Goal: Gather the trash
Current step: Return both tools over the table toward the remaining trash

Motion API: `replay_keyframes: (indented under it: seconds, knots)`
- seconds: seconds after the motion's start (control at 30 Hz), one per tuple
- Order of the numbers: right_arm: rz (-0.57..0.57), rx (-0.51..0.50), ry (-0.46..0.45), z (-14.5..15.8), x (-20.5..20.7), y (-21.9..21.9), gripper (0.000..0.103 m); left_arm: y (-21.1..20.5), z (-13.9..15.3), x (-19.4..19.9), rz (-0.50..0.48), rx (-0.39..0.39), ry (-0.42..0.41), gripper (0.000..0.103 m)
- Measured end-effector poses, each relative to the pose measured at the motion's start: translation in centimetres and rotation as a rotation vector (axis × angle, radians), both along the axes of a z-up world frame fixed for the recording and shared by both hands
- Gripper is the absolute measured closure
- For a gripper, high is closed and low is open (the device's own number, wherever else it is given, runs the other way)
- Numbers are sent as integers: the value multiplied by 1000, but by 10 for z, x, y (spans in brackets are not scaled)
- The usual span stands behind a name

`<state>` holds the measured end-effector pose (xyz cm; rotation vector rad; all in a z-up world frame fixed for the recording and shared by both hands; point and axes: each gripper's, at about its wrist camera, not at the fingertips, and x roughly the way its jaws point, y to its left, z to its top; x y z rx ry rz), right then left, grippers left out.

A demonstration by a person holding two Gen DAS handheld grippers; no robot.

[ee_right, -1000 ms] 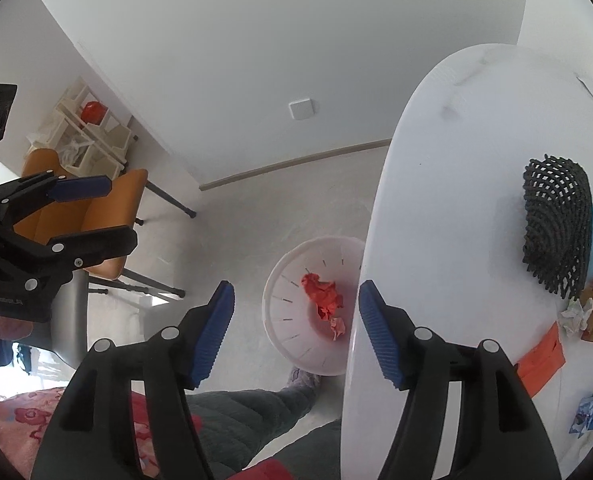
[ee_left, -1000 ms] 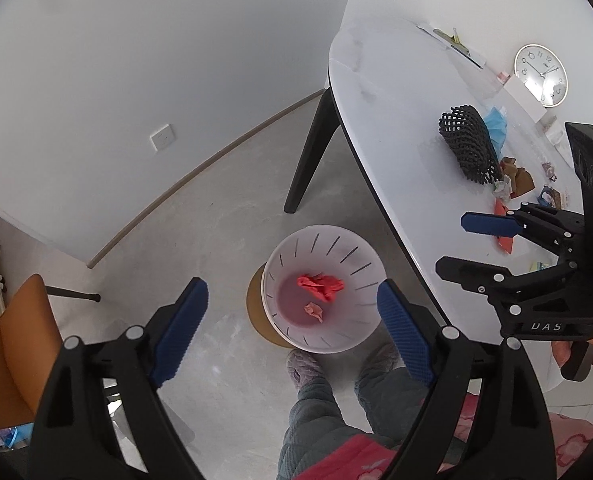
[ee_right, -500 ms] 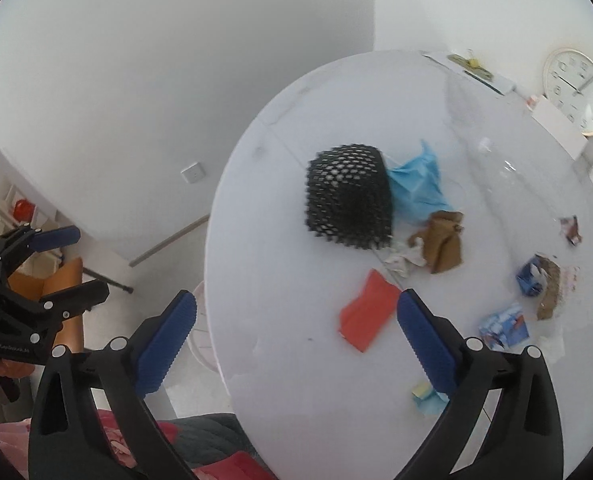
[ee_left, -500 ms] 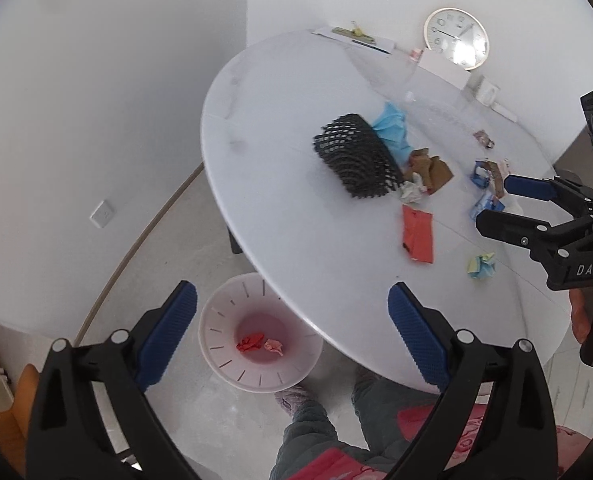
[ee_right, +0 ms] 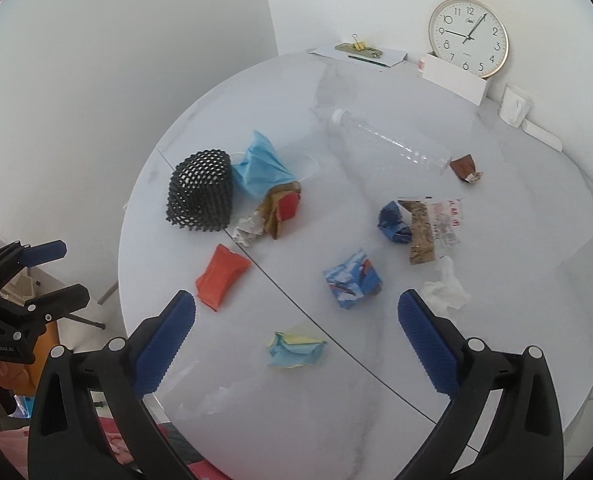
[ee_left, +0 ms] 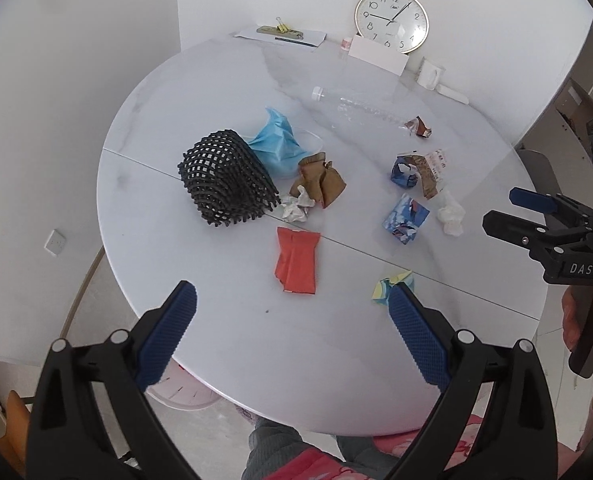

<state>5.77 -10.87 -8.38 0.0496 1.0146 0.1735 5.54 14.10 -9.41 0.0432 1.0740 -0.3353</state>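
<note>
Round white marble-look bench [ee_left: 224, 344], strewn with trash. Left tool [ee_left: 292, 332]: above the near edge of the bench, fingers spread wide, nothing held. Right tool [ee_right: 296, 332]: likewise spread wide and empty, above the near right part of the bench. Trash on the bench, left to right: black mesh sleeve [ee_left: 226, 178], lying on its side at far left; blue face mask [ee_left: 278, 146], just behind and touching the mesh; brown crumpled paper [ee_left: 318, 180], beside the mask, with a small white paper wad [ee_left: 296, 208] touching its near side; red folded packet [ee_left: 297, 260], nearer, apart from the wad; yellow-and-blue paper scrap [ee_right: 294, 350], nearest item, between the right tool's fingers in the right wrist view; blue printed carton [ee_right: 352, 280], crushed, mid-bench; dark blue wrapper [ee_right: 392, 222] with a brown strip and what looks like a printed receipt beside it; white tissue [ee_right: 444, 292], near right; clear plastic bottle [ee_right: 392, 144], lying flat toward the far side; small brown wrapper [ee_right: 466, 168] at its base end. Far edge: wall clock [ee_right: 468, 38] leaning on the wall, white card, papers with a binder clip. A pale slotted bin [ee_left: 184, 394] shows partly under the near left edge.
</note>
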Motion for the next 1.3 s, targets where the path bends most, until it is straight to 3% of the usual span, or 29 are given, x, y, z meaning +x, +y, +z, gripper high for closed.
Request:
replay_keyframes:
  seconds: [0.63,0.87,1.1,1.3]
  knots:
    - [40,-5,30,-19,-1,-117,2,-84,-13,8,144,22,18,11]
    - [51,-12,31,-19,-1,-129,2,-96,-13,9,159,18,5,11]
    - [19,-12,32,-18,0,-128,2,-101,-12,17,98,44,-10,11]
    - [-34,-34,29,-23,-1,-124,2,-97,-23,29,54,-2,11,11]
